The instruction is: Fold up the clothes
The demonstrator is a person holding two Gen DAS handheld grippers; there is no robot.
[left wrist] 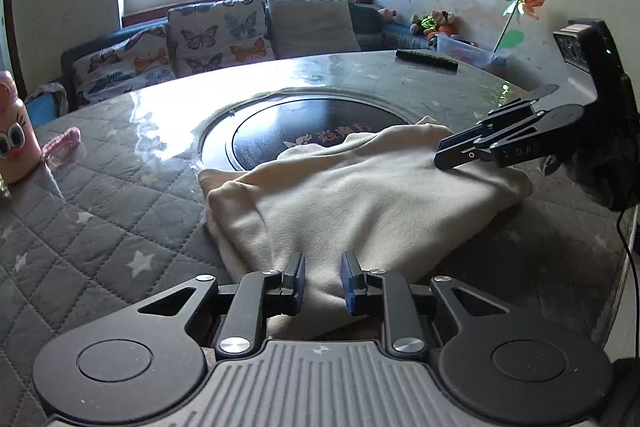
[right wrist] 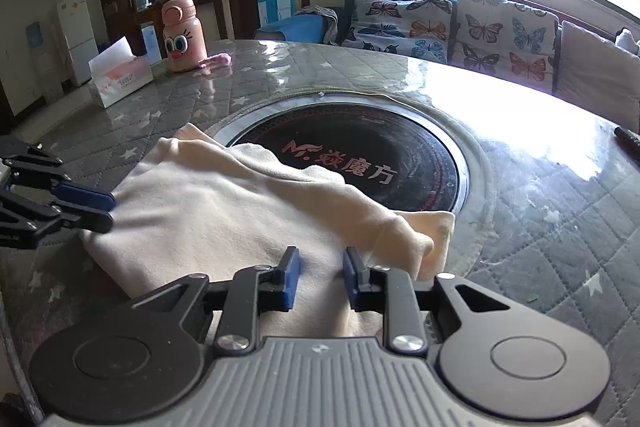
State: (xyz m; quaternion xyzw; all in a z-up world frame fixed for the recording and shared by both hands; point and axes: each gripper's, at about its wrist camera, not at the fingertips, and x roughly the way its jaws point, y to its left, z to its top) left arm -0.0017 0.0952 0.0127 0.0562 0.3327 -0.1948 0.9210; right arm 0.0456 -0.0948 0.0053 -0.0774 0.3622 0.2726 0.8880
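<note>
A cream garment lies folded into a thick pad on the round table, its far edge lapping over the black hotplate set in the middle. My left gripper hovers over the near edge of the garment with its jaws a little apart; cloth shows beneath the gap, not pinched. In the right wrist view my right gripper stands the same way over the garment, open with nothing pressed between the pads. Each gripper shows in the other's view: the right gripper and the left gripper, at opposite edges.
A pink cartoon bottle and a tissue box stand at the table's far side. A long black object lies near the far rim. A sofa with butterfly cushions runs under the window behind the table.
</note>
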